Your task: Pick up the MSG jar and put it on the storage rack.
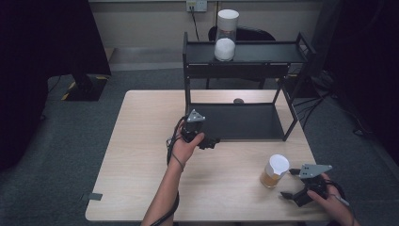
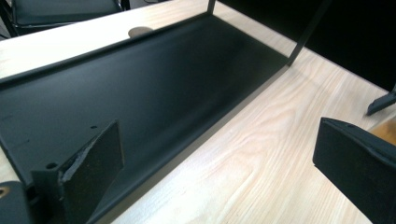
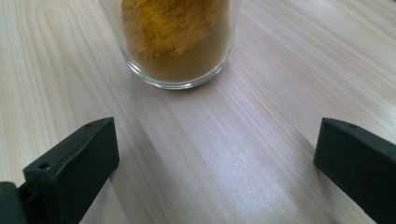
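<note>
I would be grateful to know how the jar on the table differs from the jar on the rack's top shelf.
The table jar holds yellow-brown powder; the shelf jar holds white. The table jar stands beside the open right gripper; the shelf jar stands up on the black rack, and looks taller. Both are clear, upright, white-lidded.

Pale wood bench (image 1: 141,155) on grey carpet floor (image 1: 61,141); beige wall (image 1: 141,23) behind with socket (image 1: 196,5); black chair (image 1: 242,34) beyond; dark panels both sides; lighting dim
</note>
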Demonstrator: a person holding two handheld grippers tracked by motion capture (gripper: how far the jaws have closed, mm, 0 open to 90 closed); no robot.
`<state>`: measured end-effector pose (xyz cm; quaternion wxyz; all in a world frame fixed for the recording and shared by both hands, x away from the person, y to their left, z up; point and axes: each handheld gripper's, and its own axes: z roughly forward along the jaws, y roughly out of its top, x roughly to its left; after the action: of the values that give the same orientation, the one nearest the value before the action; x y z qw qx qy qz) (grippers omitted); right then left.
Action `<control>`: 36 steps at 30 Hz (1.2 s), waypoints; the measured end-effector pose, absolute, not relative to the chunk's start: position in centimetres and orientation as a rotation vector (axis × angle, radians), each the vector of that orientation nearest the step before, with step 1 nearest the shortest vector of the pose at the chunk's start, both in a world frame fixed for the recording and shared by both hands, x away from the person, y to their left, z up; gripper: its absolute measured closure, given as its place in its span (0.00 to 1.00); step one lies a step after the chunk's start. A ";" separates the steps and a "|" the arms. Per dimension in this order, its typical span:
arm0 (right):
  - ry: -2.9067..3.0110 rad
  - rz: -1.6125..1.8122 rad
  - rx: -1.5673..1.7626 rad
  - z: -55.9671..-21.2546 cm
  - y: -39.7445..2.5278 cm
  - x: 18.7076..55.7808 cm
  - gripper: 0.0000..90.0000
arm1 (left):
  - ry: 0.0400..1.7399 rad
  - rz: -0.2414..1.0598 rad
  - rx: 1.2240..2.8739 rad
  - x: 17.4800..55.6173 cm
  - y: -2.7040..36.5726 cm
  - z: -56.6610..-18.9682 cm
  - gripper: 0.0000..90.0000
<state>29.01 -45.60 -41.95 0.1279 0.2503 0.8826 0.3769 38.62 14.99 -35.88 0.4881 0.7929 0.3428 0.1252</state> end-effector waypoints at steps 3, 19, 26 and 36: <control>2.567 1.096 0.728 -42.0 -45.6 29.0 0.00 | 0.843 0.301 1.923 38.3 15.1 -36.5 0.01; 2.568 1.096 0.728 -41.9 -45.6 29.0 0.00 | 0.848 0.285 1.956 37.0 15.1 -39.1 0.01; 2.568 1.096 0.728 -41.9 -45.6 29.0 0.00 | 0.865 0.289 1.967 36.2 15.6 -40.1 0.01; 2.567 1.096 0.728 -42.0 -45.6 29.0 0.00 | 0.887 0.289 2.005 35.4 15.5 -41.7 0.01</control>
<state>29.01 -45.59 -41.95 0.1279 0.2504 0.8826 0.3768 35.37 15.48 -41.71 0.4487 0.8103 0.3583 0.1168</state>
